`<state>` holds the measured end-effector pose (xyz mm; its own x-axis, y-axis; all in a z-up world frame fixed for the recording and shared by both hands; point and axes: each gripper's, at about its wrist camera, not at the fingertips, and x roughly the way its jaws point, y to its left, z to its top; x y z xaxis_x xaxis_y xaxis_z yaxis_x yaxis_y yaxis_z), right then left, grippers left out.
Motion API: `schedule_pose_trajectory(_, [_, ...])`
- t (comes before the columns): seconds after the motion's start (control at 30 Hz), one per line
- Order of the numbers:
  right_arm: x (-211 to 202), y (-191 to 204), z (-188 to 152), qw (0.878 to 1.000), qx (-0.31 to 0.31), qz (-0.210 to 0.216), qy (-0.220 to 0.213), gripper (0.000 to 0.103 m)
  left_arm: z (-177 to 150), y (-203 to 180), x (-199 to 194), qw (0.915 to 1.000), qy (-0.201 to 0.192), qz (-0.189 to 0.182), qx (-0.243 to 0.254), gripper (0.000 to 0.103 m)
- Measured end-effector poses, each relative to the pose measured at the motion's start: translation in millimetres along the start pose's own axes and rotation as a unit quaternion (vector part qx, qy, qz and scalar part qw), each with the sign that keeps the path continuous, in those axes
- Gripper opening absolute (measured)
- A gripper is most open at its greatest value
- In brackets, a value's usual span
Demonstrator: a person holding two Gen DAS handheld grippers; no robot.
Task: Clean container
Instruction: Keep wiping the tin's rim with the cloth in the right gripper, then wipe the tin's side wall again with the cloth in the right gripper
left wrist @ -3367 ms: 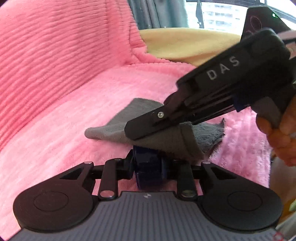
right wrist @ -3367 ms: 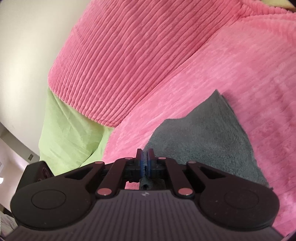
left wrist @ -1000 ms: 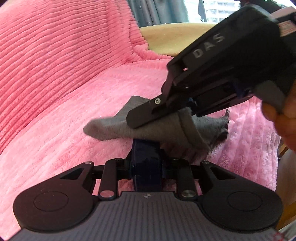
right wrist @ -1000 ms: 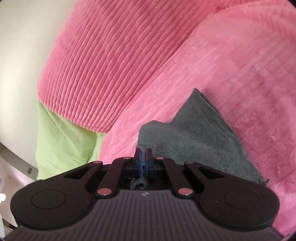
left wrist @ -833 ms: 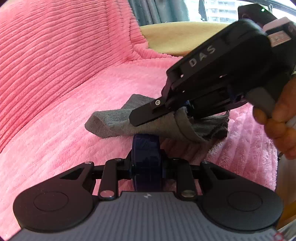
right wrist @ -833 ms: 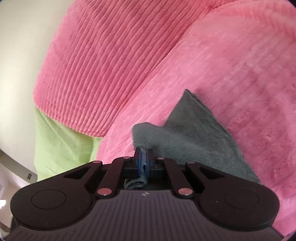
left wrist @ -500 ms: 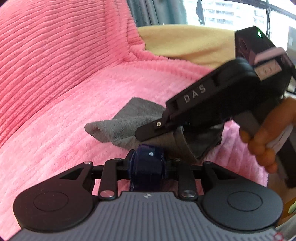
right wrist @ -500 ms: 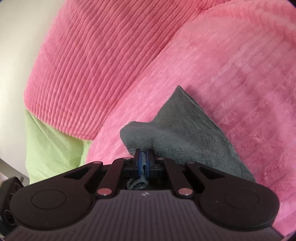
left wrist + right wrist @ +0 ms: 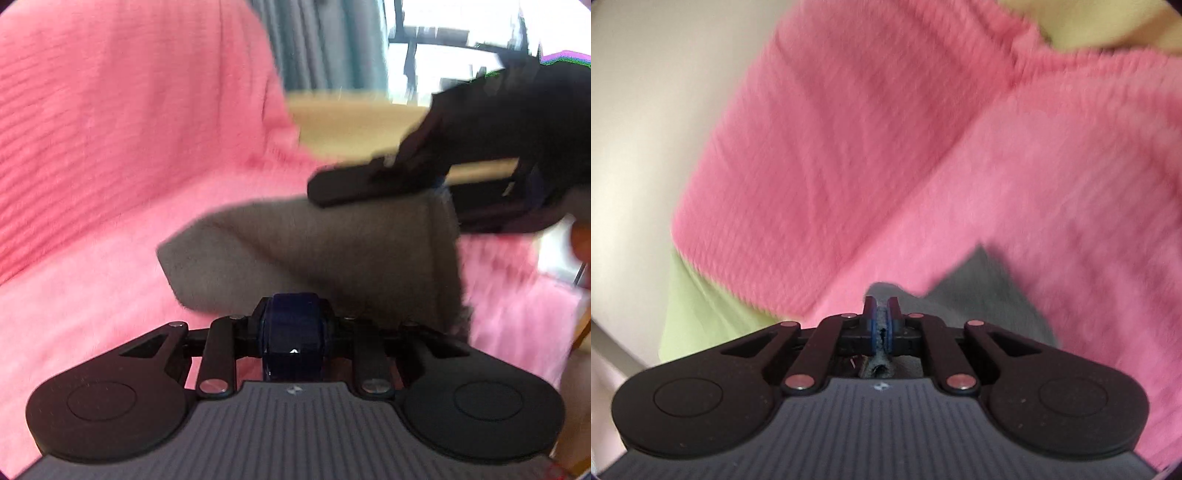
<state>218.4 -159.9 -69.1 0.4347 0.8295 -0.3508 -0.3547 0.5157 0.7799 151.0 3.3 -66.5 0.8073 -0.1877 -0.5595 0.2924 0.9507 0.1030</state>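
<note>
Clearly, from the left wrist view, the left gripper (image 9: 293, 328) is clamping a dark blue container (image 9: 293, 345) between its closed jaws, holding it just above the pink blanket (image 9: 110, 166), while the grey cloth (image 9: 314, 251) is draping right behind and over the container's far end. Beside it, the right gripper (image 9: 424, 177) is reaching in from the right, blurred, with the cloth hanging from its tip; part of a person's hand (image 9: 580, 240) is showing at the edge. Turning to the right wrist view, the right gripper (image 9: 882, 325) is pinching a fold of the grey cloth (image 9: 990, 291) between its blue pads, jaws nearly together and having just been opening a little, the fabric sitting between them. The container itself is not showing here. I am judging the wiping step to be in hand; the next move is likely calling for a firm pinch on the cloth and a rub across the container's surface while the left keeps it steady.
</note>
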Motion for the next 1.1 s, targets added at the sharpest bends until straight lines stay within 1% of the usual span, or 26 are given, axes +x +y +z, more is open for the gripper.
schedule_pose_trajectory(0.03, [6.8,1.3,-3.4,1.000,0.001,0.000,0.021,0.005,-1.8,-2.3,-2.1,0.9999,0.010,0.002,0.011,0.030])
schedule_pose_trajectory(0.1, [13.8,6.0,-8.1,0.999,-0.002,0.008,0.046,0.004,-7.3,-5.4,-7.4,0.9989,0.038,0.012,0.026,0.030])
schedule_pose_trajectory(0.17, [16.6,14.0,-9.1,0.998,-0.026,0.003,0.058,0.004,-13.6,-5.1,-12.8,0.9976,0.058,0.017,0.033,0.030])
schedule_pose_trajectory(0.27, [16.8,26.3,-9.3,0.996,-0.068,-0.014,0.062,0.004,-14.1,-3.6,-16.9,0.9967,0.072,0.017,0.033,0.030])
schedule_pose_trajectory(0.37, [16.9,37.9,-8.0,0.991,-0.111,-0.027,0.067,0.006,-14.1,-0.4,-17.0,0.9965,0.080,0.012,0.021,0.030])
schedule_pose_trajectory(0.5, [16.4,50.8,-9.1,0.985,-0.155,-0.032,0.073,0.008,-13.3,1.2,-17.7,0.9963,0.083,0.008,0.017,0.030])
schedule_pose_trajectory(0.57, [15.3,53.5,-10.0,0.983,-0.164,-0.025,0.083,0.007,-12.6,2.2,-16.1,0.9963,0.084,0.006,0.016,0.030])
schedule_pose_trajectory(0.73, [12.4,61.0,-13.6,0.975,-0.195,-0.038,0.096,0.007,-11.9,0.7,-13.6,0.9962,0.084,0.007,0.023,0.031])
schedule_pose_trajectory(0.8, [11.1,60.2,-12.7,0.975,-0.192,-0.048,0.099,0.002,-12.2,-1.5,-13.9,0.9962,0.081,0.009,0.033,0.031])
schedule_pose_trajectory(0.87, [7.7,52.7,-8.8,0.981,-0.162,-0.050,0.095,0.002,-12.7,-5.3,-16.2,0.9961,0.076,0.010,0.044,0.031])
schedule_pose_trajectory(0.93, [4.2,39.8,-4.9,0.988,-0.122,-0.042,0.088,0.001,-11.6,-8.2,-20.6,0.9963,0.061,0.006,0.060,0.031])
schedule_pose_trajectory(1.0, [2.1,29.7,-3.5,0.992,-0.092,-0.027,0.086,0.001,-9.4,-10.6,-25.4,0.9963,0.045,0.002,0.073,0.032])
schedule_pose_trajectory(1.1, [2.6,28.7,-5.4,0.992,-0.088,-0.020,0.087,0.001,-6.9,-12.7,-27.7,0.9963,0.037,0.002,0.078,0.030])
